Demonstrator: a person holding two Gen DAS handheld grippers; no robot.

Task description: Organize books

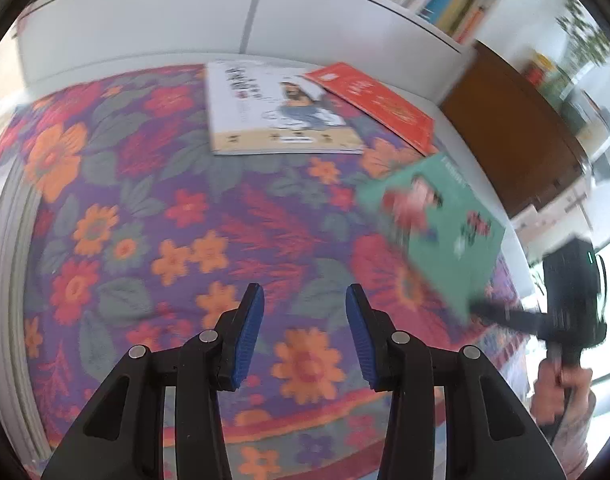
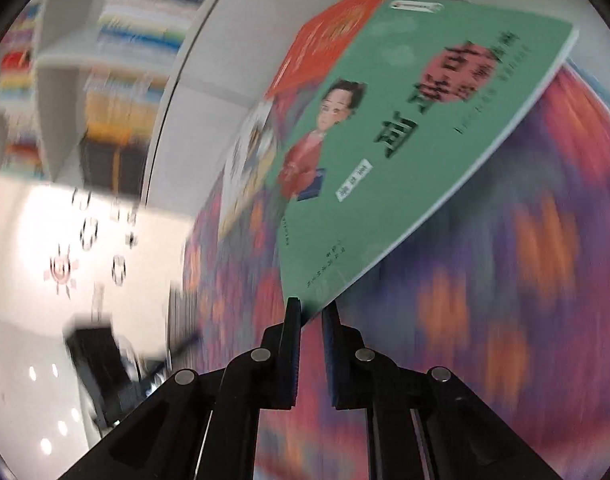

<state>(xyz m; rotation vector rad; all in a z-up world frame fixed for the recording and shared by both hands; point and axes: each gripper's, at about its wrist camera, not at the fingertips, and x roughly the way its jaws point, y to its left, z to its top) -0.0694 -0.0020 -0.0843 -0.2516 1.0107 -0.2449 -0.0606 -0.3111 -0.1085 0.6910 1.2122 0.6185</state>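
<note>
Now the right gripper (image 2: pixel 311 306) pinches the green book's (image 2: pixel 405 140) corner; support its sagging far edge with the empty, parted left gripper (image 1: pixel 305 300).

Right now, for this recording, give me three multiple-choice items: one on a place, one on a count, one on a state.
1. Where does the white book lie?
A. on the floral cloth
B. on the bookshelf
C. in the left hand-held gripper

2. How many books are off the shelf?
A. one
B. three
C. five

3. What is the right hand-held gripper doing?
A. hanging open with nothing in it
B. pinching a corner of the green book
C. gripping the red book

Key:
1 A, its cover rests flat on the cloth.
2 B, the white and the red book lie on the cloth and the green one is lifted.
3 B, its fingers close on the green book's corner, while the left hand-held gripper is open with nothing in it.
</note>
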